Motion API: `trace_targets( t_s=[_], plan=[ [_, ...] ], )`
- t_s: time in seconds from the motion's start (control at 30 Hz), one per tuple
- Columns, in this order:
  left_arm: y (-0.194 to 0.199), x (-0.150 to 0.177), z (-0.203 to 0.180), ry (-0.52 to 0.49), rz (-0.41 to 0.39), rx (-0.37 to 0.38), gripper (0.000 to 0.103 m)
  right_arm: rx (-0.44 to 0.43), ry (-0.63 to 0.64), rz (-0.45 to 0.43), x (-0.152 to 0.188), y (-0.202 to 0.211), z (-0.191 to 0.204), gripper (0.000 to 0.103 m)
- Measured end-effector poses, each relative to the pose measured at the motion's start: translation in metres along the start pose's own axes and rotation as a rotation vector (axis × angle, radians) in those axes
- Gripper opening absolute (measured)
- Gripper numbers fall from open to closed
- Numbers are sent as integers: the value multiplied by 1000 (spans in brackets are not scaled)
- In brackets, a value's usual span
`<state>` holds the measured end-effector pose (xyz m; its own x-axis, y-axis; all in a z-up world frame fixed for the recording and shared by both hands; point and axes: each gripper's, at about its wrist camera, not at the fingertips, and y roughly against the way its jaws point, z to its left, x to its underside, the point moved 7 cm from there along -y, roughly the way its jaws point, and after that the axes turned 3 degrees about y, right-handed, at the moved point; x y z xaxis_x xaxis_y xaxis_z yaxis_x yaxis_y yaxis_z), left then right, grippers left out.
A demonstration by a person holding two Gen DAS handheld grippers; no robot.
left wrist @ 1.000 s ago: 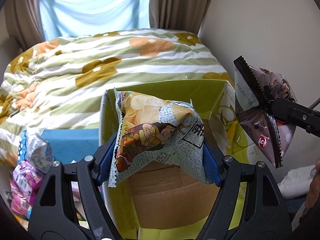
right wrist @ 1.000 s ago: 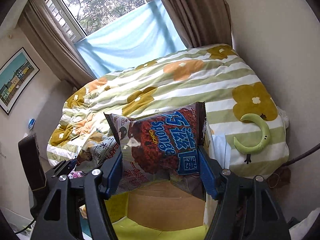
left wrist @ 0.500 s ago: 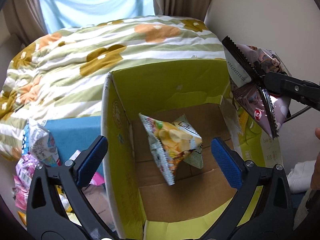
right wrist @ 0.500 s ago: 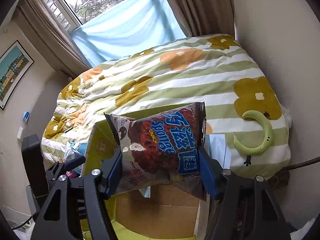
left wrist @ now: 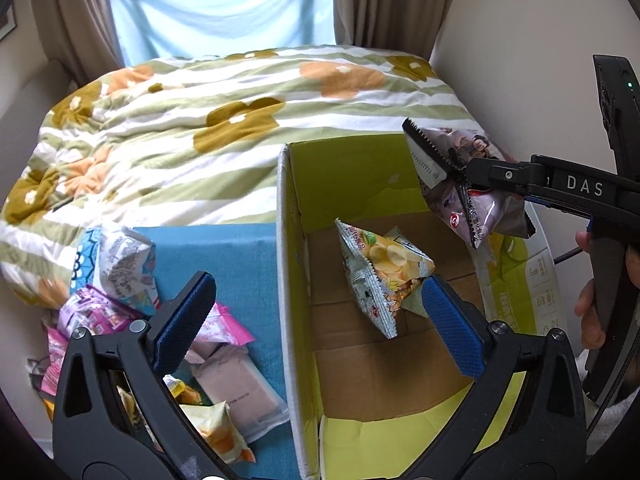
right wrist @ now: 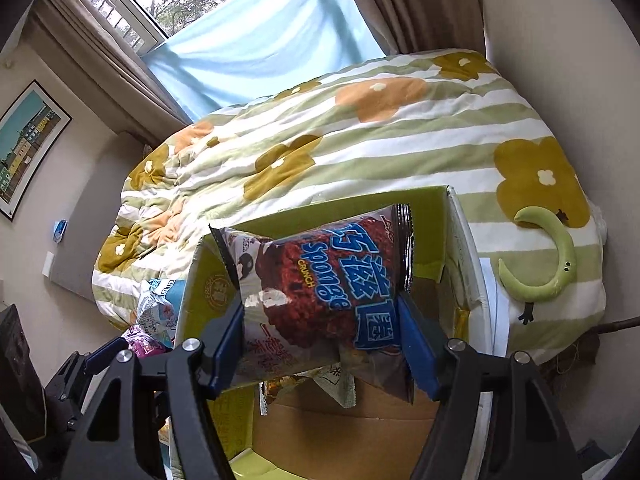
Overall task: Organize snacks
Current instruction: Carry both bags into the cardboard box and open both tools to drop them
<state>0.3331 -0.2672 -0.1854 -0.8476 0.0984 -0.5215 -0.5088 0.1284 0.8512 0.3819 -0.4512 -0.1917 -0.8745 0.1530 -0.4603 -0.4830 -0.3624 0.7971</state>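
The right gripper (right wrist: 320, 344), its fingers clamped on the Sponge Crunch bag (right wrist: 320, 280) but just easing apart, hangs directly above the open box (left wrist: 288, 280), while the left gripper (left wrist: 316, 332) stands wide apart and empty.

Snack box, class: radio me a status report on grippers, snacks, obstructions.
Left gripper open, empty. Right gripper, jaws just easing apart, pads still on Sponge Crunch bag over the box. Chip bag lies inside. Nothing blocking the drop.
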Motion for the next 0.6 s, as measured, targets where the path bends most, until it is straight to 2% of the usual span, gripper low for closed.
trace_targets(
  t_s=[0.07, 0.1, 0.17, 0.27, 0.4, 0.6],
  plan=[
    [-2, 0, 2, 2, 7, -10, 102, 22, -8, -4, -2, -2, -1, 75],
    [-2, 1, 3, 4, 10, -14, 102, 26, -17, -22, -3, -1, -3, 87],
    [-2, 5, 3, 7, 14, -18, 102, 27, -10, -55, -3, 3, -2, 99],
    [0, 12, 3, 15, 17, -15, 102, 69, 44, -75, 4, 12, -1, 100],
    [5, 17, 1, 20, 13, -5, 102, 111, 92, -47, 18, 21, -2, 100],
    [35, 17, -5, 23, -38, -12, 102, 106, 120, -98, 24, 53, 4, 100]
  ],
)
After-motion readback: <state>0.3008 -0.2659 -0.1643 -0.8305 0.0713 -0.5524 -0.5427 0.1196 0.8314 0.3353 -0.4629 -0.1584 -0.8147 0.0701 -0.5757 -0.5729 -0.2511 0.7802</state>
